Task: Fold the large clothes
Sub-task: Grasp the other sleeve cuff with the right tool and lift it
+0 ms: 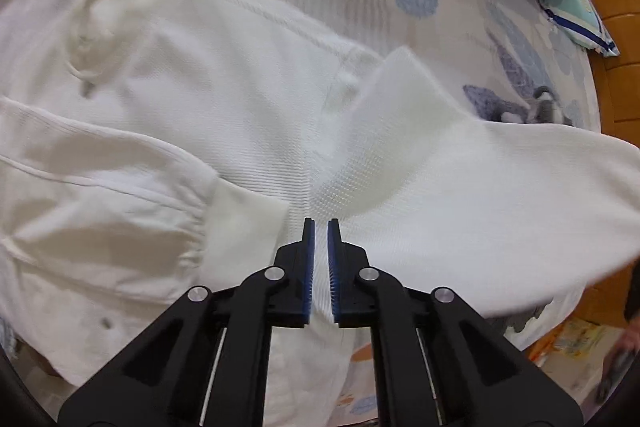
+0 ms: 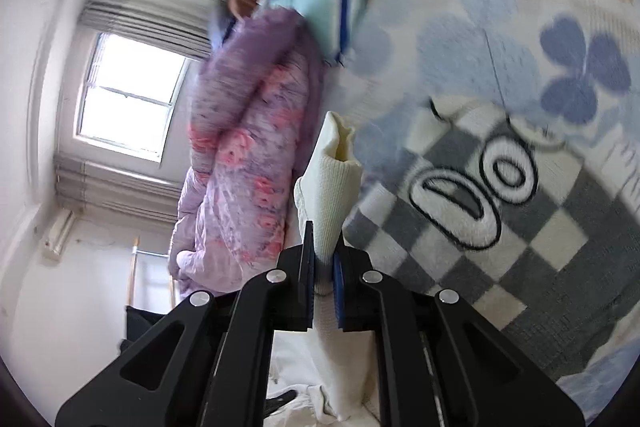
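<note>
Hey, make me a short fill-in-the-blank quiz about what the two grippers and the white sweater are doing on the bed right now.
1. The right gripper is shut on the sweater's ribbed ____.
2. The white sweater lies spread on a bed sheet printed with ____ flowers.
3. The left gripper hangs over the sweater with its jaws only slightly apart, holding ____.
4. A bulky quilt coloured purple and ____ lies along the bed's far side.

Missing words: cuff; blue; nothing; pink
</note>
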